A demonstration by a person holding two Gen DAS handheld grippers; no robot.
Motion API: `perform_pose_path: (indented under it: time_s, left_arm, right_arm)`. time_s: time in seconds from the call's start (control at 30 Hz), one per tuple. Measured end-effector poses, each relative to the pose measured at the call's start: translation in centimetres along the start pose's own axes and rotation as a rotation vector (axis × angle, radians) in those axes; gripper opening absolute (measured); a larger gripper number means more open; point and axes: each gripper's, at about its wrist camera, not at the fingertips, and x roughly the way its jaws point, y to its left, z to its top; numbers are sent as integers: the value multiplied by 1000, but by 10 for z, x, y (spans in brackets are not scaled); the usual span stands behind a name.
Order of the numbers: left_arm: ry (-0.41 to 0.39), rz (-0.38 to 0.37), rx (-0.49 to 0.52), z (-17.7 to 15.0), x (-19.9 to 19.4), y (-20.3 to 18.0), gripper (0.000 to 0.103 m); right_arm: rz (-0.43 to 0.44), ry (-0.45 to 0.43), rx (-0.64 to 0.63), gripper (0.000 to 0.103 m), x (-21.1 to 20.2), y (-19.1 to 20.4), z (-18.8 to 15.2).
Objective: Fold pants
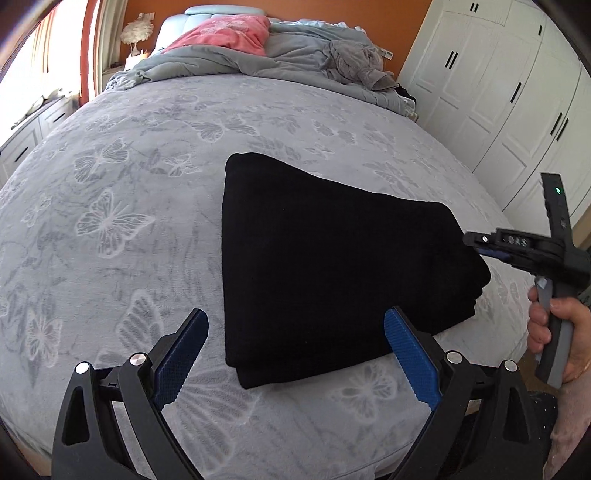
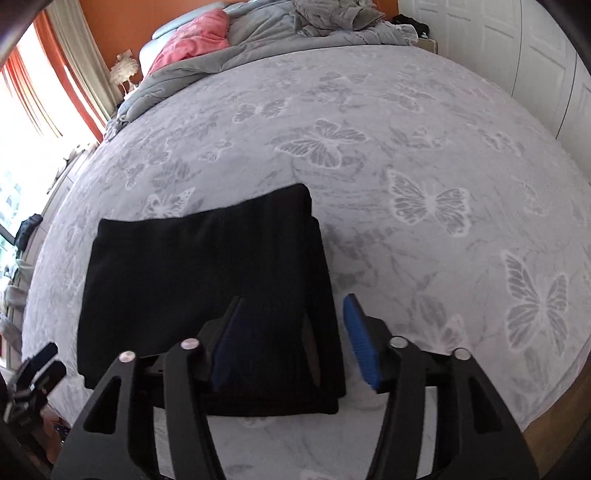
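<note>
Now the black pants (image 1: 332,266) lie folded in a neat stack on the bed (image 1: 110,229), near its front edge. They rest flat on a grey blanket (image 2: 424,177) with butterfly shapes on it. From the left wrist view, the left gripper (image 1: 295,354) hangs over the near edge of the pants. Its blue pads (image 1: 181,354) are spread wide, and nothing is between them. One pad sits over the blanket just beside the pants, and the other sits over the near right part of the stack. The right gripper (image 1: 476,243) shows at the right side of that view, close to the right edge of the pants, with a hand (image 1: 554,332) around its handle. From the right wrist view, the right gripper (image 2: 291,343) is open too and holds nothing. Its left finger is over the pants, and its right finger is over the blanket just past the edge of the stack. At the far end of the bed are a pink pillow (image 1: 225,33), a bunched grey quilt (image 1: 295,59) and some crumpled grey clothes (image 1: 354,62). White closet doors (image 1: 498,92) stand on the right.
</note>
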Motion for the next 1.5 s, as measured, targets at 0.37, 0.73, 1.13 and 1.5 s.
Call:
perform_pose_path:
  time_s: [0.37,0.73,1.13,1.5]
  left_arm:
    - [187,-1,-229,19,83,35,94]
    - [75,-94,-154,39,32,37,17]
    - [56,182,-118,2,-45,85,49]
    - [-24,308,28,-11,-51,67,79]
  right_arm:
    - [158,144,177,91,50,-14,-29]
    - [402,-39,119,31,-29,27,-22]
    - [127,-38,14,73,-21,64,-61]
    - [-30,25,-86,72,37,95,-27]
